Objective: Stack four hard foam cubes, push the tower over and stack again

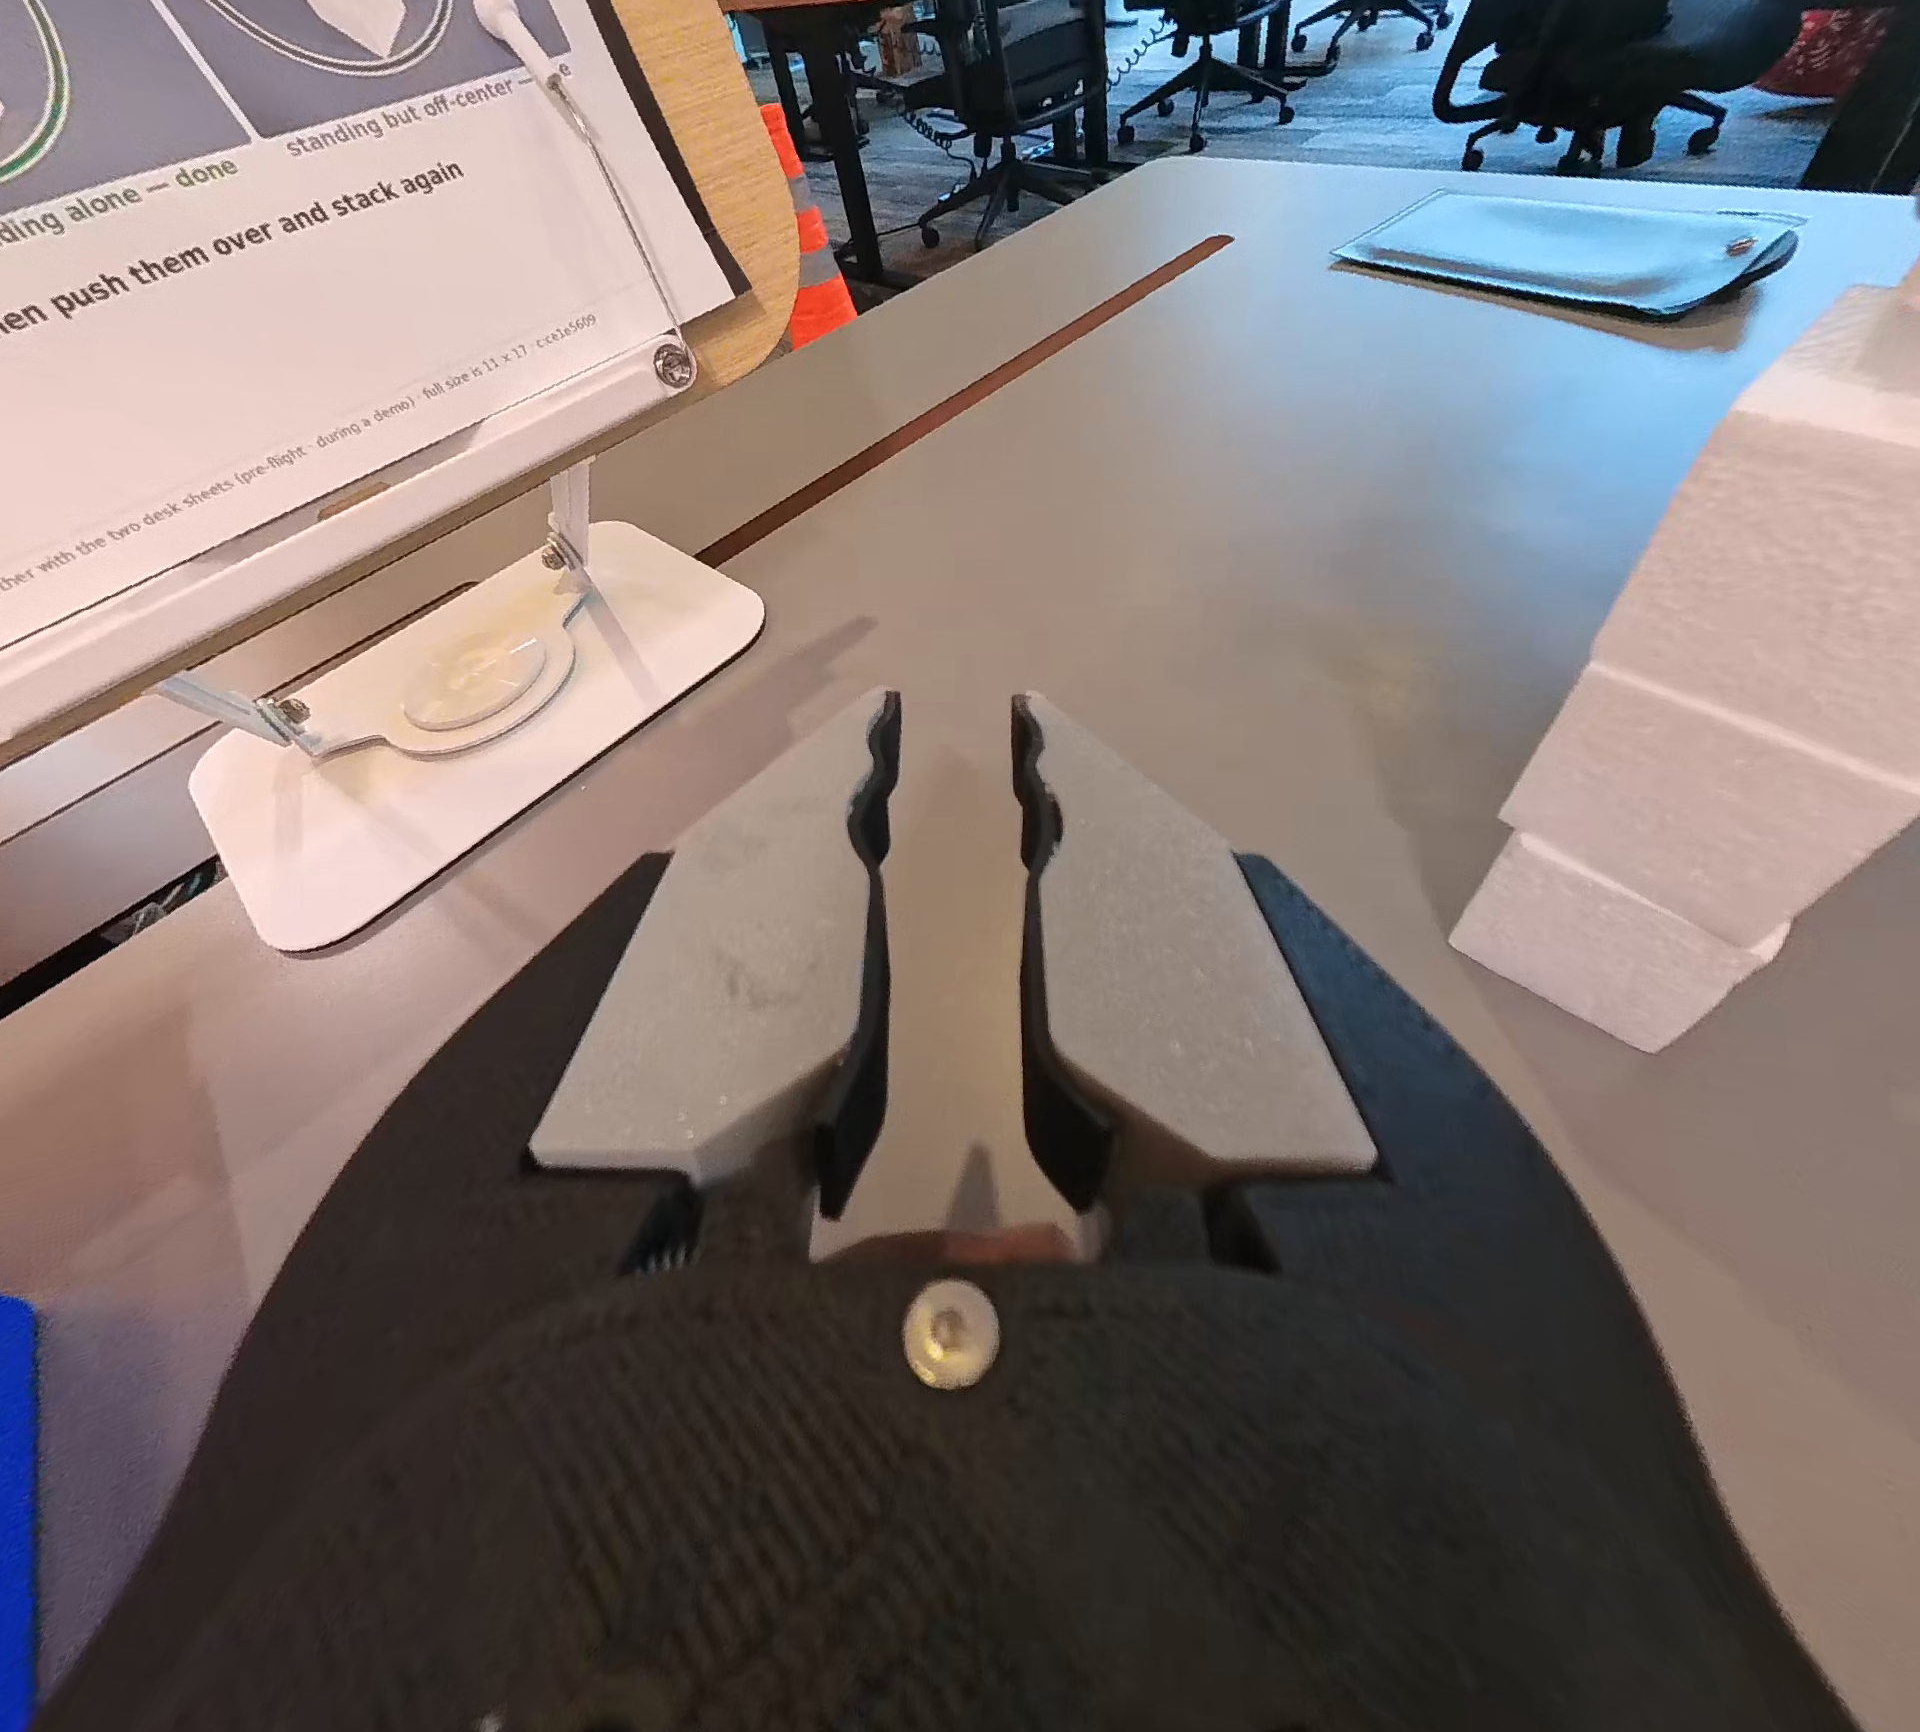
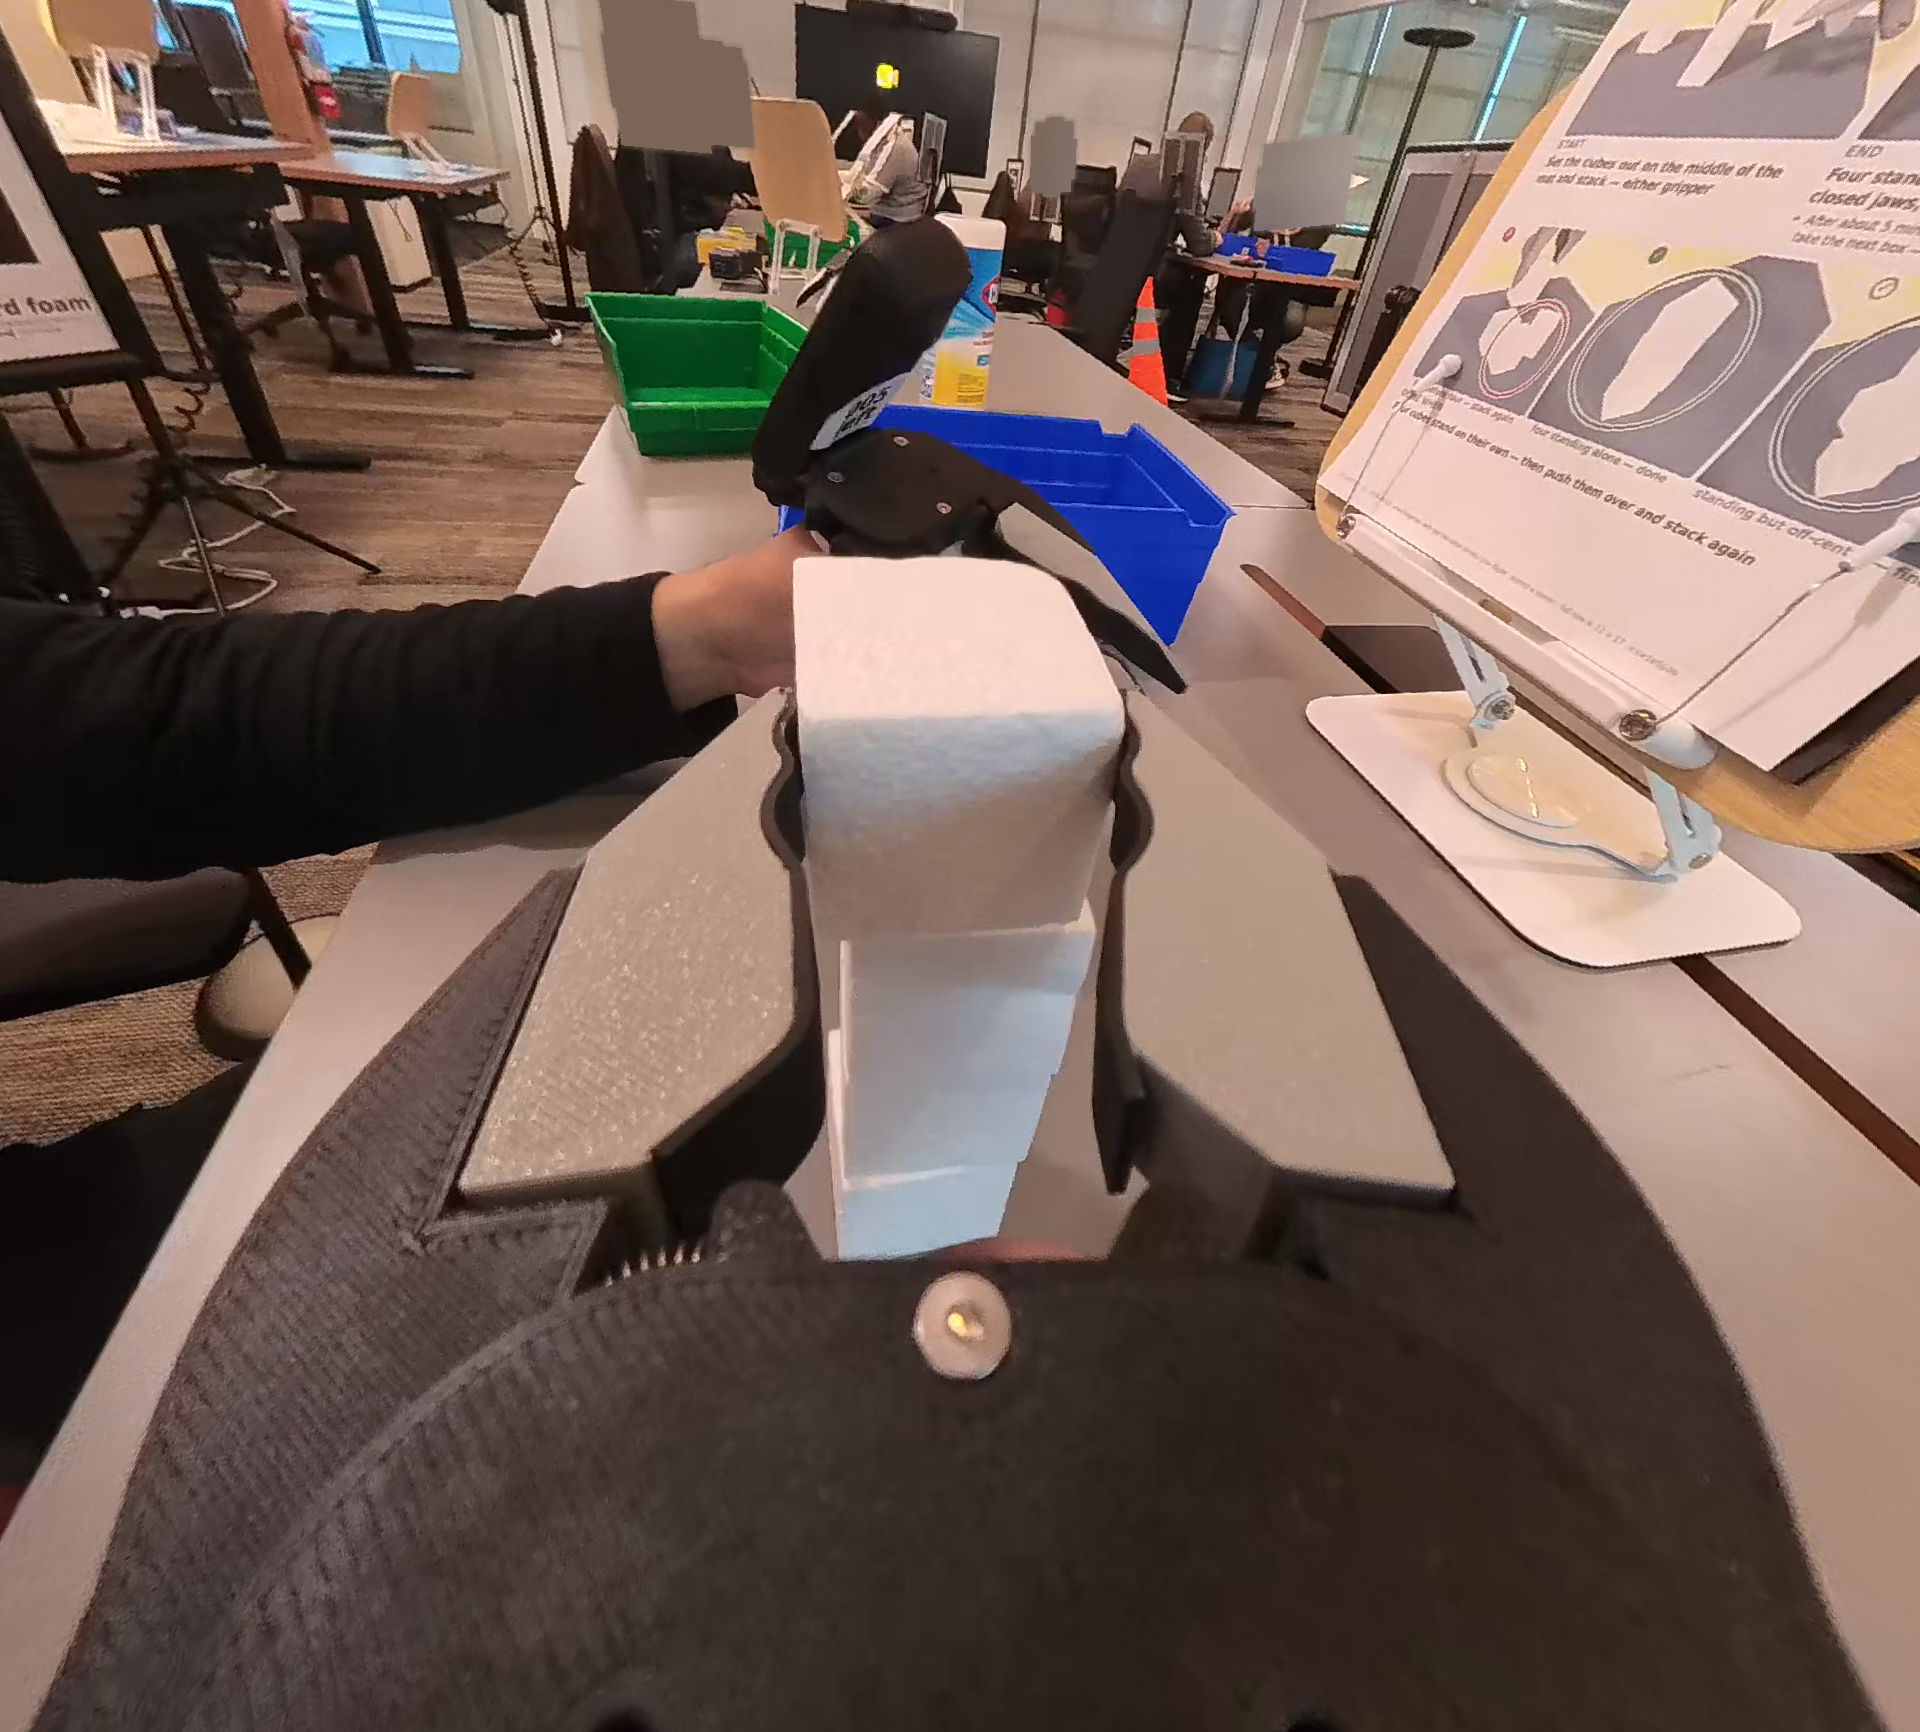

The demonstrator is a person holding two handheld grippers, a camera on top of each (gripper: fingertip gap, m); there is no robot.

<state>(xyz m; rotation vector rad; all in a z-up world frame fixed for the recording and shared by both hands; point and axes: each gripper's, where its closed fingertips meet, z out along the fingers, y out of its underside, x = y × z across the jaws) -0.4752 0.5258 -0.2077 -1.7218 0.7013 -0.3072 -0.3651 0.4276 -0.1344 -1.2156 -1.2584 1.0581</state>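
The top cube (image 2: pixel 951 737) sits between the fingers of the right gripper (image 2: pixel 956 747), which is clamped on its two sides. It rests on the stack of cubes (image 2: pixel 935 1090) below, slightly offset from the cube beneath it. In the left wrist view the same stack (image 1: pixel 1704 747) appears at the right edge as a leaning column of white foam blocks standing on the grey table (image 1: pixel 1247 487) — its upper part runs out of frame.

The left gripper (image 1: pixel 951 711) is released: its fingers stand apart with bare table showing in the gap, and nothing is held. It sits low over the table, beside the stack and apart from it. In the right wrist view this gripper (image 2: pixel 914 498) shows beyond the top cube, held by a hand (image 2: pixel 727 622) in a black sleeve.

A white stand (image 1: pixel 478 726) carrying an instruction sheet (image 1: pixel 312 155) sits on the table past the left gripper. A blue bin (image 2: pixel 1122 498) and a green bin (image 2: pixel 696 373) lie farther along — both well apart from the stack.
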